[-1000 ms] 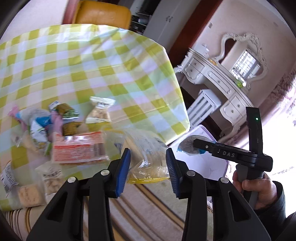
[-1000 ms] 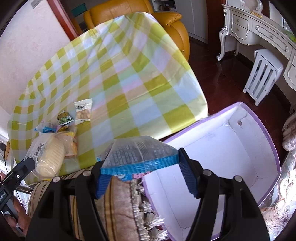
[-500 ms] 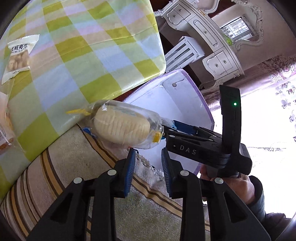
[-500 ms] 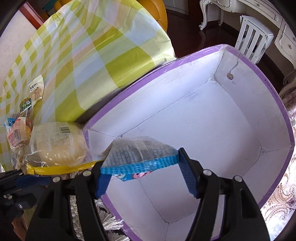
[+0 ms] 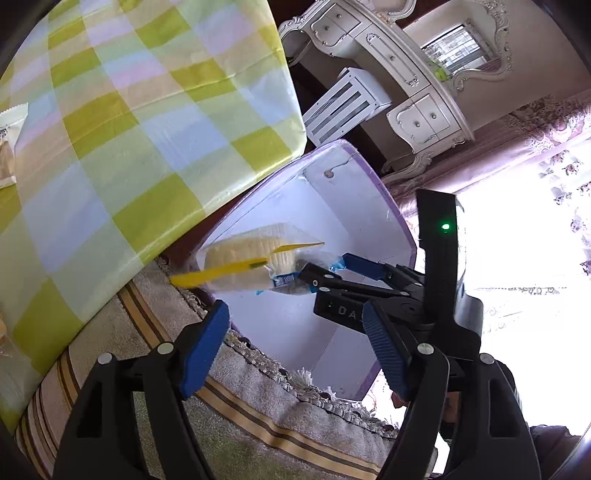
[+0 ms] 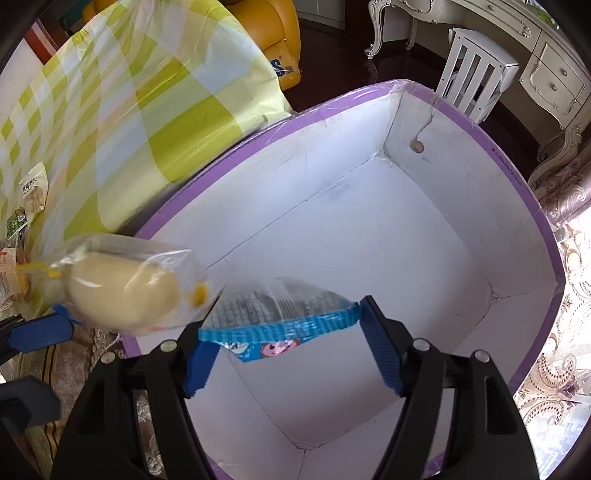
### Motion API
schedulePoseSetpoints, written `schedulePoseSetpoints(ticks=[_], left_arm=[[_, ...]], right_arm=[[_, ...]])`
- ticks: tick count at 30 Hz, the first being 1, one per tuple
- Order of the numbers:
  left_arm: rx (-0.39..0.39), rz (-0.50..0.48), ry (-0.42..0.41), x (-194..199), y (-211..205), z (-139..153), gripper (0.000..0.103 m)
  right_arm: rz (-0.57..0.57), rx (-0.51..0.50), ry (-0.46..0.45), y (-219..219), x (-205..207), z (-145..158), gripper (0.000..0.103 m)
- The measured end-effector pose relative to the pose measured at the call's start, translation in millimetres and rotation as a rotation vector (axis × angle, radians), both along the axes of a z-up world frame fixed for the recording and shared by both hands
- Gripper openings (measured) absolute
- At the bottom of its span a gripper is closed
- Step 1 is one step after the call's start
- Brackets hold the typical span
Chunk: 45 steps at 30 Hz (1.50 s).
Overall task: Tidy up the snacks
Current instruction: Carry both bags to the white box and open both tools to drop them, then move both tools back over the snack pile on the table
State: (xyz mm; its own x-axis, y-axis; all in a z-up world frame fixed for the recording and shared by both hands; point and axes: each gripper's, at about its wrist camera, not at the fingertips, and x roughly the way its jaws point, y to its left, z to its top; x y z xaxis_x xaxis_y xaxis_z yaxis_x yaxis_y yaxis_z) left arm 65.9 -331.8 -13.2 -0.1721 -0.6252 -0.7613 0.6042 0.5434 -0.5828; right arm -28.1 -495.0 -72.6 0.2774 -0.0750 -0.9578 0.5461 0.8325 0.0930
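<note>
My left gripper [image 5: 295,350] stands wide, its jaws opening, with nothing between them. A clear pack of pale bread with a yellow strip [image 5: 247,266] hangs loose in the air just past its tips, over the near edge of a white box with a purple rim [image 5: 388,206]. In the right wrist view the bread pack [image 6: 125,295] is blurred beside my right gripper [image 6: 290,350]. A blue-edged snack pack [image 6: 280,317] still spans that gripper's pads, low inside the box [image 6: 517,177], while its jaws are opening.
The table with the yellow-green checked cloth [image 5: 129,129] stands left of the box, with more snack packs [image 6: 33,188] at its far left. A striped, fringed cushion [image 5: 258,406] lies under the grippers. A white stool [image 6: 476,74], a dressing table [image 5: 406,74] and a yellow armchair [image 6: 266,26] stand beyond.
Both grippers came from the table's edge down over the box. The left jaws, shut on the bread pack, have spread, and the pack has left them. The blue pack stays between the right pads.
</note>
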Motion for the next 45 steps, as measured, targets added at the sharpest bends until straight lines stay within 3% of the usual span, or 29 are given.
schedulePoseSetpoints(ticks=[5,11,17,21,27,32,37,45], left_arm=[[-0.045,0.047,-0.042,-3.3,10.6,9.7,0.075],[-0.139,0.139,-0.29,-16.5,50.9,51.7,0.088],[-0.044,0.299,-0.392,-8.3,100.6,66.0,0.089],[-0.023,0.385,-0.427,-3.7,133.6,71.0,0.089],[0.037,0.518,-0.547,-8.7,182.1,84.3,0.089],[0.11,0.631,-0.579,-7.5,224.2,81.8,0.089],[0.229,0.764,-0.548,3.4,264.8,69.2,0.089],[0.256,0.871,-0.482,12.0,313.5,57.5,0.089]], right_arm=[[0.008,-0.017,0.006,6.8,5.6,1.6,0.077],[0.005,-0.042,0.001,11.6,9.8,12.7,0.081],[-0.001,-0.08,-0.039,20.1,17.6,34.1,0.082],[0.003,-0.125,-0.083,34.2,26.6,54.2,0.082],[0.095,-0.225,-0.158,78.1,44.1,89.6,0.082],[0.165,-0.23,-0.232,117.4,57.4,109.6,0.082],[0.232,-0.199,-0.271,151.9,72.2,114.8,0.082],[0.342,-0.204,-0.273,194.4,84.1,109.0,0.082]])
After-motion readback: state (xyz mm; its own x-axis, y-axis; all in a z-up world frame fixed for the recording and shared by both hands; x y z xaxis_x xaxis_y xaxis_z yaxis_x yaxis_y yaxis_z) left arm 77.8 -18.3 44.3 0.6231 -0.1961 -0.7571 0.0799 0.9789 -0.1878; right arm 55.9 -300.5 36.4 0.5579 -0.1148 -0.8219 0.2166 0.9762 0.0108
